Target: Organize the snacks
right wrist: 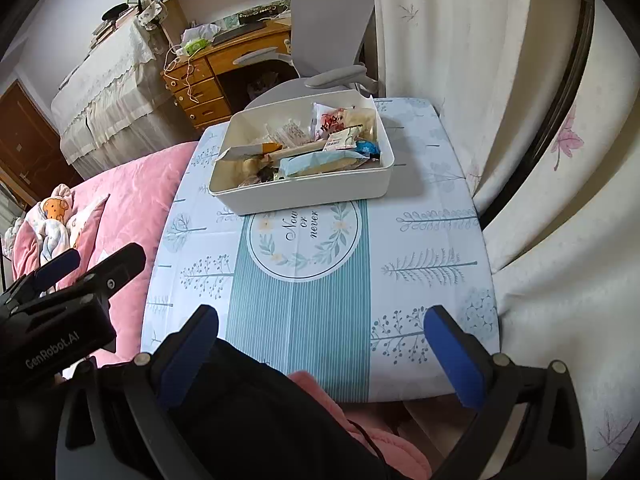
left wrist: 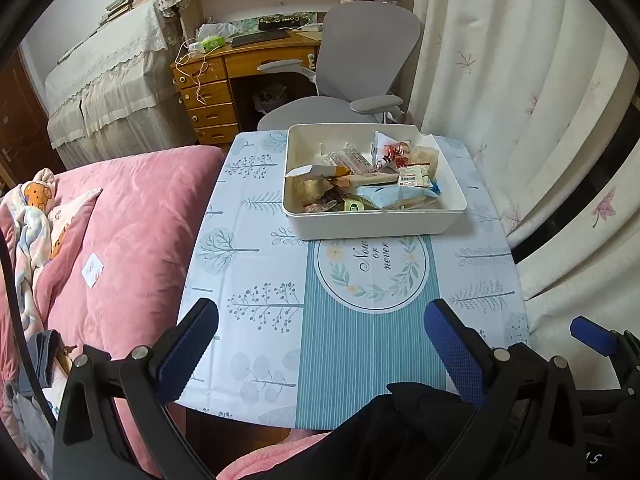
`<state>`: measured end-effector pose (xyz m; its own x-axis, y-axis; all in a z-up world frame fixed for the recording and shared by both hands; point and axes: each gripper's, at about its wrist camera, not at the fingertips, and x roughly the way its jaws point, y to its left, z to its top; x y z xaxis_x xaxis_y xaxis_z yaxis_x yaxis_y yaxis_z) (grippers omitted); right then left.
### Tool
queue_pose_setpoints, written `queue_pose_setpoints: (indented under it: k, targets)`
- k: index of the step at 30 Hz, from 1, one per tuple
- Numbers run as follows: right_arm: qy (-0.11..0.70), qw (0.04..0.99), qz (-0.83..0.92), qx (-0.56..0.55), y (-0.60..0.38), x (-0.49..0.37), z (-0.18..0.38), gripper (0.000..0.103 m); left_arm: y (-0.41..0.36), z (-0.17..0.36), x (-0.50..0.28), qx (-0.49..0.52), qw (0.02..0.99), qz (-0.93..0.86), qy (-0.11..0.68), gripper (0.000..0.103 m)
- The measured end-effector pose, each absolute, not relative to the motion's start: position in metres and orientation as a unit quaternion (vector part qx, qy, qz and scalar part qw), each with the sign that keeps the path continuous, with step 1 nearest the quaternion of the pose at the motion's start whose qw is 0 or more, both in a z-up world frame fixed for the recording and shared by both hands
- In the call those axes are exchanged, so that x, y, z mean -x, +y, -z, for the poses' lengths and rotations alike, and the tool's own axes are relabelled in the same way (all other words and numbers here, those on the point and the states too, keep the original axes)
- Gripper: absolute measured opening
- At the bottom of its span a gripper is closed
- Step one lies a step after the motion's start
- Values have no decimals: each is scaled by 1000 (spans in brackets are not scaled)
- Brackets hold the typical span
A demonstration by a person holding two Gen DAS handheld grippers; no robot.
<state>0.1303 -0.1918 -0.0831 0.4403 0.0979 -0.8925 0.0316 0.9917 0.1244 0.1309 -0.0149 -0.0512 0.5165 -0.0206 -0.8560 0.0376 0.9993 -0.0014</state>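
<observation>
Pale-blue tree-print cloth covers our surface (left wrist: 256,264); its near part is bare. White rectangular plastic bin (left wrist: 372,224) sits at the far end, keeping the wrapped snacks (left wrist: 368,180) heaped inside together. Left gripper (left wrist: 320,344) and right gripper (right wrist: 320,344) hang released, empty, near us.

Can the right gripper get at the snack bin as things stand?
Probably yes. The right gripper is open and empty at the near table edge, and only bare tablecloth lies between it and the open-topped bin.
</observation>
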Motion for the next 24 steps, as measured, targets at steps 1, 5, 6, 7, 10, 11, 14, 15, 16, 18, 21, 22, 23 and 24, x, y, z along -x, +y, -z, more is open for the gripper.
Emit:
queue_pose_setpoints:
  k: [1, 5, 6, 7, 10, 11, 14, 15, 16, 18, 21, 22, 23, 24]
  targets:
    - [529, 846, -19, -62, -192, -131, 83, 103, -16, 52, -132, -9, 870, 17, 493, 102]
    - [532, 844, -18, -62, -194, -134, 84, 103, -18, 52, -134, -8, 868, 16, 496, 102]
    - [533, 844, -18, -62, -194, -134, 84, 103, -18, 52, -134, -8, 868, 16, 497, 102]
    - [533, 843, -18, -62, -194, -135, 84, 103, -19, 53, -135, -8, 867, 16, 497, 102]
    - [534, 843, -18, -63, -196, -135, 85, 103, -20, 53, -137, -9, 867, 15, 499, 102]
    - [535, 842, -17, -63, -196, -137, 85, 103, -20, 53, -137, -9, 867, 14, 498, 102]
    - [538, 841, -17, -65, -199, -139, 87, 103, -20, 53, -136, -10, 867, 14, 498, 102]
    - [538, 840, -17, -65, -200, -140, 88, 103, -20, 53, -136, -10, 867, 13, 498, 102]
    - [539, 840, -16, -66, -201, -141, 88, 103, -21, 54, -137, -11, 867, 13, 498, 102]
    - [540, 839, -17, -66, -202, -142, 89, 103, -22, 54, -137, -12, 867, 12, 498, 102]
    - [542, 837, -17, -68, -204, -145, 91, 103, -24, 55, -139, -11, 866, 7, 499, 102]
    - [544, 836, -18, -68, -205, -146, 92, 103, -24, 56, -140, -11, 866, 6, 499, 102]
    - [545, 836, -19, -69, -206, -147, 93, 103, -24, 56, -141, -11, 866, 4, 499, 102]
    - [545, 836, -19, -69, -206, -147, 93, 103, -25, 56, -142, -11, 866, 3, 500, 102]
